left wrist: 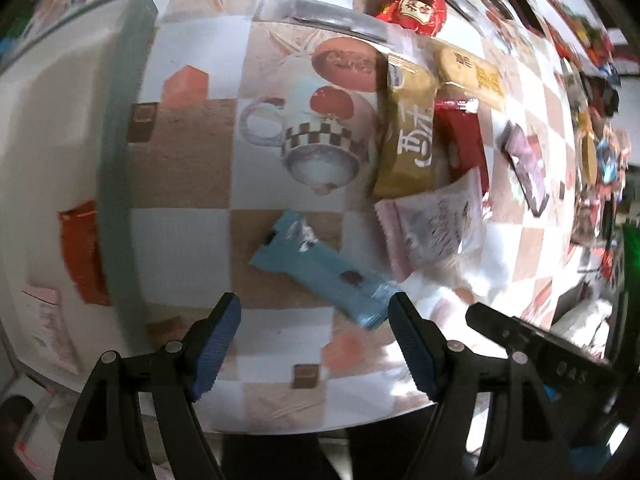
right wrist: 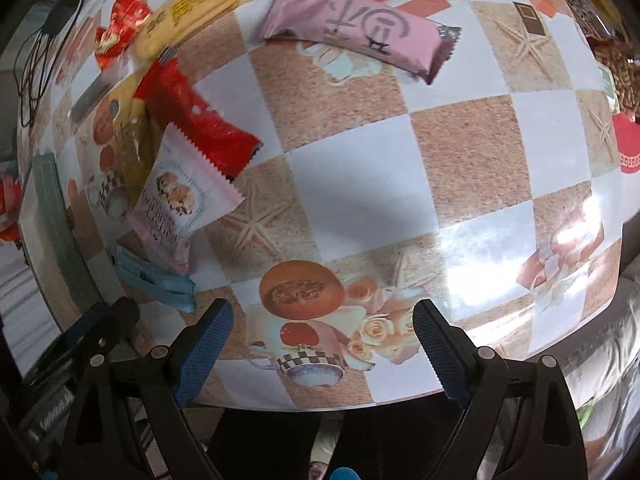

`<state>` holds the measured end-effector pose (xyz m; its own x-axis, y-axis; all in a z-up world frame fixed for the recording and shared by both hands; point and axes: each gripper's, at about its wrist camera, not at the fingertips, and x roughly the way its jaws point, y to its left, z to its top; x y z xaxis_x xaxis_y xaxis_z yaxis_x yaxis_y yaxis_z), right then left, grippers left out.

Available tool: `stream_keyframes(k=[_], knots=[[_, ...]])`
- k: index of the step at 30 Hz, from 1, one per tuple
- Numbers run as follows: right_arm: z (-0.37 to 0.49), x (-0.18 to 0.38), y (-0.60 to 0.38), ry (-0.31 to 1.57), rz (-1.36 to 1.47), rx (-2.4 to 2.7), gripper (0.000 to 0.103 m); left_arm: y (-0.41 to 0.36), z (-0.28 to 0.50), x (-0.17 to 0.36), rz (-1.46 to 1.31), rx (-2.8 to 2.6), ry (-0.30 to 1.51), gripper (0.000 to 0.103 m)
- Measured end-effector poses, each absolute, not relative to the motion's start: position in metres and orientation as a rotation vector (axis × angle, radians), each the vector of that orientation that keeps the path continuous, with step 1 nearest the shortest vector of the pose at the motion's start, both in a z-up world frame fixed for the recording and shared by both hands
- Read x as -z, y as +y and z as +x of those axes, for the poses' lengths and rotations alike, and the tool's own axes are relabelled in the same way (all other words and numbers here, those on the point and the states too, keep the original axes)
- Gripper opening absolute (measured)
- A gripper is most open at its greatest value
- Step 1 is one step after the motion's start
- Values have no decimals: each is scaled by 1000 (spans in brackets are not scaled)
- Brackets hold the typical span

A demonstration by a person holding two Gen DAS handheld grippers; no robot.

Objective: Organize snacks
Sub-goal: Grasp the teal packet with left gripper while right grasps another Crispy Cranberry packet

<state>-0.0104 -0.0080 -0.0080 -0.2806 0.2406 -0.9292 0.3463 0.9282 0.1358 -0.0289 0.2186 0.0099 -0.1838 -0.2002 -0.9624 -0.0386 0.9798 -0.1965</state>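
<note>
Wrapped snacks lie on a checkered tablecloth. In the left wrist view a light blue bar point(left wrist: 320, 266) lies just ahead of my open, empty left gripper point(left wrist: 314, 316). Beyond it are a pale pink cookie packet point(left wrist: 432, 228), a gold packet point(left wrist: 408, 136), a red packet point(left wrist: 460, 136), a yellow packet point(left wrist: 472, 70) and a red candy bag point(left wrist: 416, 8). In the right wrist view my open, empty right gripper point(right wrist: 322, 320) hovers over bare cloth. A long pink bar point(right wrist: 356, 28) lies far ahead. The blue bar point(right wrist: 156, 280), cookie packet point(right wrist: 180, 196) and red packet point(right wrist: 196, 120) lie to its left.
A white tray with a grey-green rim point(left wrist: 116, 160) stands at the left and holds an orange packet point(left wrist: 82, 252) and a pink one point(left wrist: 50, 328). More snacks crowd the far right point(left wrist: 596, 168). A purple packet point(left wrist: 528, 168) lies apart. The table's near edge point(right wrist: 320, 404) runs just under my grippers.
</note>
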Motion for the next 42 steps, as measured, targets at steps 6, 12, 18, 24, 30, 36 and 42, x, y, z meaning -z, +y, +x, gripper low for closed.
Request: stream_keyframes(k=[6, 12, 18, 24, 30, 36, 42], knots=[[13, 4, -29, 1832, 560, 155, 92, 219, -31, 9, -144, 83, 1769, 79], [41, 5, -25, 1788, 638, 158, 92, 232, -40, 10, -127, 64, 1759, 79], [53, 14, -14, 1774, 641, 161, 92, 245, -46, 3, -160, 57, 1749, 79], [51, 12, -12, 1788, 513, 156, 102, 240, -38, 9, -225, 59, 1768, 79], [27, 1, -40, 1778, 516, 178, 102, 227, -29, 21, -256, 25, 1777, 79], [32, 0, -40, 1770, 542, 154, 102, 223, -33, 23, -224, 0, 1760, 79], [25, 3, -23, 1786, 413, 163, 102, 224, -26, 20, -164, 24, 1741, 80]])
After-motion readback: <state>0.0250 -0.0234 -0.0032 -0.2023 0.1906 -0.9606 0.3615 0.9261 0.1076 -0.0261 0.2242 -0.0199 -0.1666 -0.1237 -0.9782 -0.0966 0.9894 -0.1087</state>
